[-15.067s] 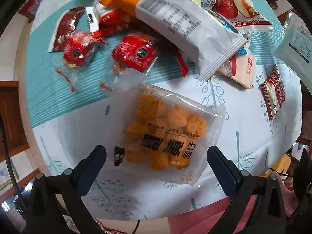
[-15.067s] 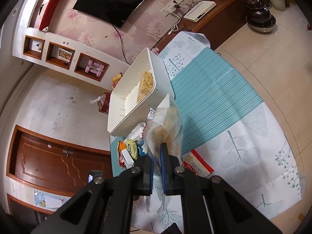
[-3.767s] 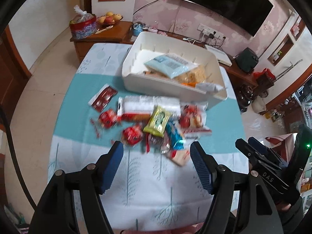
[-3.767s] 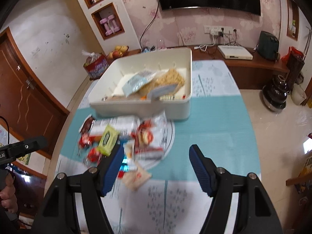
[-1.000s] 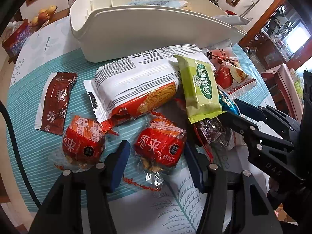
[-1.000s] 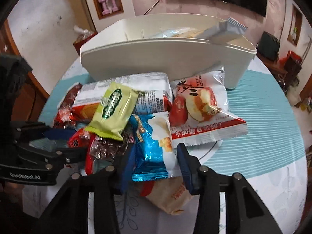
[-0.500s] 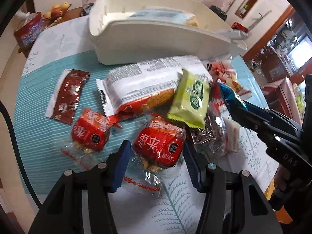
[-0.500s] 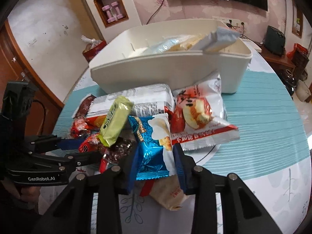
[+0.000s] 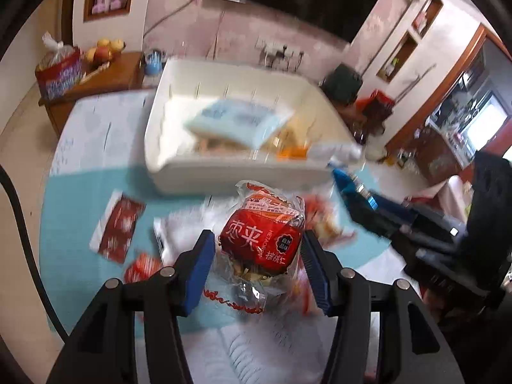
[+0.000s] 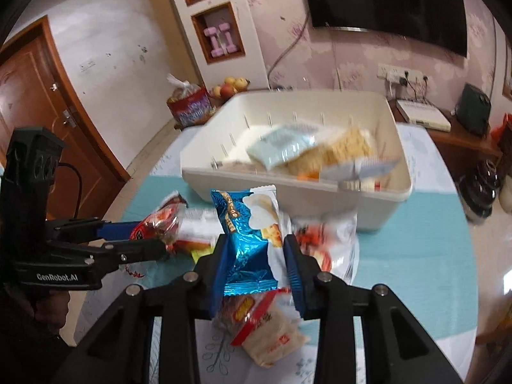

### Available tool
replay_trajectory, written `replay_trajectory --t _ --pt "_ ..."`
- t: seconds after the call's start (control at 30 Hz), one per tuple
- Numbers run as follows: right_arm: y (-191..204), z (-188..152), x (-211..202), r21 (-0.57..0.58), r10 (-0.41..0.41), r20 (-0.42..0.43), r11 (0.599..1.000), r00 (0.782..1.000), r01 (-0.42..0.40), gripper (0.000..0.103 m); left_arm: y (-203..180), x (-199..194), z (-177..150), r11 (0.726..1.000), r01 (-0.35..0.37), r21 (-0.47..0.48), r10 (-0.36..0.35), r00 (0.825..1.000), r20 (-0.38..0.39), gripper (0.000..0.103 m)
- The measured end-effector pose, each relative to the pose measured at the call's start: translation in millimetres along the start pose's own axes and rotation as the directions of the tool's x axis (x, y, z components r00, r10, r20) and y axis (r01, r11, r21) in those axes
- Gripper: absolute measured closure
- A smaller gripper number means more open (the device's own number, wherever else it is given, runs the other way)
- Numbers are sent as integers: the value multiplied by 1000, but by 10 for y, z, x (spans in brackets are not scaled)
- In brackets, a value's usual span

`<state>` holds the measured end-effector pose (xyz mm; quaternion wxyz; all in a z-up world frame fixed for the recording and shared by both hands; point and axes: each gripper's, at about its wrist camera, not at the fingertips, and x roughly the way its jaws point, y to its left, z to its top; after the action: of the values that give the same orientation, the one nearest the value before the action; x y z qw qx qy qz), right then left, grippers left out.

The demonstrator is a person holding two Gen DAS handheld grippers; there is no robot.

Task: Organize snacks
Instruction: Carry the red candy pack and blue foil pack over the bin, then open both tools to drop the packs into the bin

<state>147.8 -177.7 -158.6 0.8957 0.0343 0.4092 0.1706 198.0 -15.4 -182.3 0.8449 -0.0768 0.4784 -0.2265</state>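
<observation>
- the left gripper (image 9: 256, 256) is clamping a red snack packet (image 9: 260, 244) between its blue pads, the clear wrapper bulging out above and below the grip, the packet hanging clear of the table (image 9: 64, 211).
- the right gripper (image 10: 254, 264) is pinching a blue foil snack bag (image 10: 251, 233) — its jaws have just been closing, and the bag is sitting squeezed between the pads, its top sticking up past the fingertips.
- a white bin (image 10: 368, 198) is standing toward the far edge of the table, on the teal stripe of the cloth, already holding a pale blue packet (image 10: 281, 147) and a yellowish snack pack (image 10: 339, 152) lying against each other.
- the remaining snacks are lying in a blurred heap between the bin's near wall and the grippers — a white bag with red fruit print (image 10: 326, 240) just beside the blue foil bag, a pale packet with a red strip (image 10: 272, 332) under the right gripper.
- a dark red sachet (image 9: 118, 227) is lying alone toward the table's left edge, apart from the heap.
- in the right wrist view, the left gripper is showing at the left with its red packet in its tips.
</observation>
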Motion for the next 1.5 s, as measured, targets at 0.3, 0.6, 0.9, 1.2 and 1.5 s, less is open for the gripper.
replay_trajectory --t 0.3,0.6,0.9,1.2,1.5 --pt "-89 325 80 -63 -4 68 998 998 8 69 -130 -35 498 999 -2 -42 9 987 159 49" --pt "-465 489 253 -80 -97 102 991 990 106 69 -195 240 891 992 -92 -91 109 973 201 48" --pt "-747 547 473 -92 -193 87 975 977 200 68 -111 504 1201 973 -163 -162 190 968 166 46" --pt "-928 557 543 -32 -236 52 971 970 238 56 35 470 1249 955 -220 -198 254 953 164 36" --pt "-901 554 345 46 -213 27 976 977 211 48 182 177 1103 941 -271 -201 302 943 141 34"
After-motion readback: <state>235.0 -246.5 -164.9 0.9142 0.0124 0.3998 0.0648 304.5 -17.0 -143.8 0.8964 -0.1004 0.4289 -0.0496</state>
